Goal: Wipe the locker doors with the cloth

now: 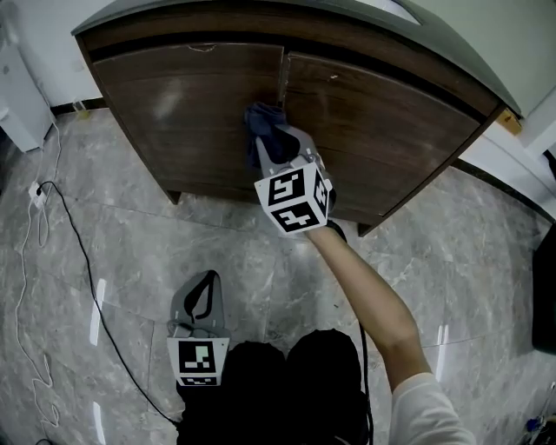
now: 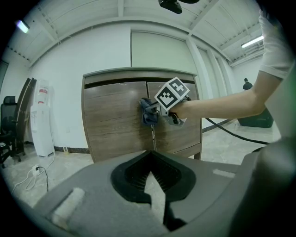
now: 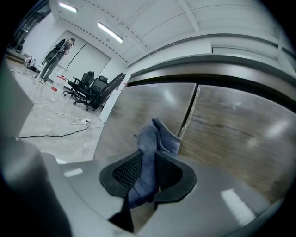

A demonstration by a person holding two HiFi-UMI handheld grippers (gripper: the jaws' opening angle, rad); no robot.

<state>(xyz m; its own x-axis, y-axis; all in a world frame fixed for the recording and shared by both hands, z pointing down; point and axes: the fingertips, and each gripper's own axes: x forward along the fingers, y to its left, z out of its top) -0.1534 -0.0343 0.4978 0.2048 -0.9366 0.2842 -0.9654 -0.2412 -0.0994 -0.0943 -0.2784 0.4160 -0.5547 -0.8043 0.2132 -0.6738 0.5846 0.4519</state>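
Right gripper view: my right claw (image 3: 147,178) is clamped on the cloth (image 3: 156,139). The blue-grey fabric runs up between both ribbed pads and bunches into a wad just past the tips. That wad sits against dark wood, right beside the seam (image 3: 188,113) where the two locker doors (image 3: 240,134) meet. One panel spreads away left of the tips, the other right.

Head view: the claw is high on the door fronts, a little under the grey top ledge (image 1: 261,13). My left claw (image 1: 204,291) hangs low and well behind, far from the locker, with its jaws together and nothing in them.

Step in hand, as I read it: a wiping stroke near the seam, with most of both panels left to cover.

Notes for doing it well:
- Lean in enough to flatten the wad so more fabric touches the wood. As it is, only a small lump meets the door.
- Hold the tips back from the wood so only cloth rubs it, not plastic.
- Work in overlapping passes outward from the seam, one panel at a time.
- Mind the door edges at the seam, as a fold could snag there and drag out of the pads.
- Squeeze firmly, since only a narrow strip of cloth is pinched.
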